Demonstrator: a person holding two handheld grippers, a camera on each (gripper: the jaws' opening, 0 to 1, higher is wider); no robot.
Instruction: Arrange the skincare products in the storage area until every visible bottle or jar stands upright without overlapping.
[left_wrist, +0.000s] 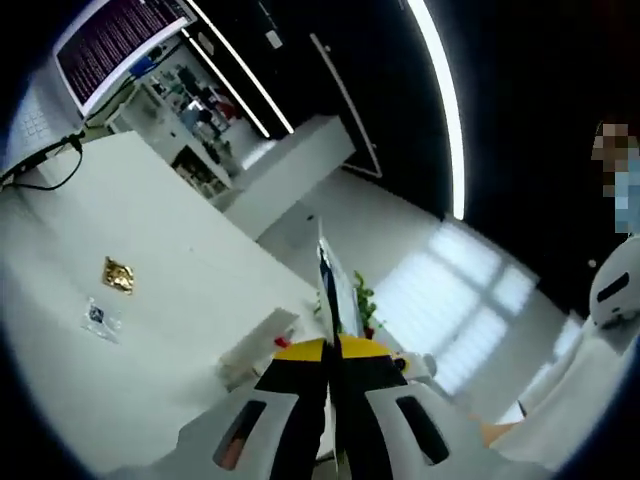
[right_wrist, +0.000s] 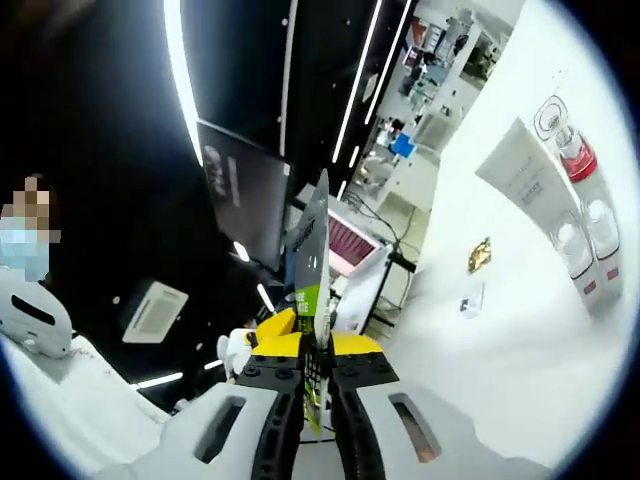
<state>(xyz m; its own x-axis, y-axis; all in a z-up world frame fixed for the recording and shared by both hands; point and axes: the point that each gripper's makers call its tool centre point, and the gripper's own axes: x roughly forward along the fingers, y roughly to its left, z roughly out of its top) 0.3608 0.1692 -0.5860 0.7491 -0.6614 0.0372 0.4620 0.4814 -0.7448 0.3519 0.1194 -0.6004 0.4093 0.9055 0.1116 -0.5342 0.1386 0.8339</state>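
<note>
My left gripper (left_wrist: 331, 350) is shut on a thin flat packet (left_wrist: 332, 285), seen edge-on and rising between its yellow-tipped jaws above the white table (left_wrist: 170, 230). My right gripper (right_wrist: 316, 345) is shut on a flat grey packet (right_wrist: 313, 245) with a green lower part, also edge-on. In the right gripper view, skincare products are grouped on the white table (right_wrist: 500, 340) at the far right: a white tube (right_wrist: 520, 165), a bottle with a red cap (right_wrist: 578, 160) and two clear bottles (right_wrist: 570, 240) (right_wrist: 603, 225). The view is rolled, so I cannot tell which of them stand upright.
A gold foil packet (left_wrist: 118, 274) (right_wrist: 480, 255) and a small clear sachet (left_wrist: 100, 318) (right_wrist: 470, 300) lie on the table. A white box (left_wrist: 255, 345) and a green plant (left_wrist: 365, 300) sit near my left jaws. A monitor (left_wrist: 115, 40) stands at the table's far end. A person in white (right_wrist: 40, 330) is nearby.
</note>
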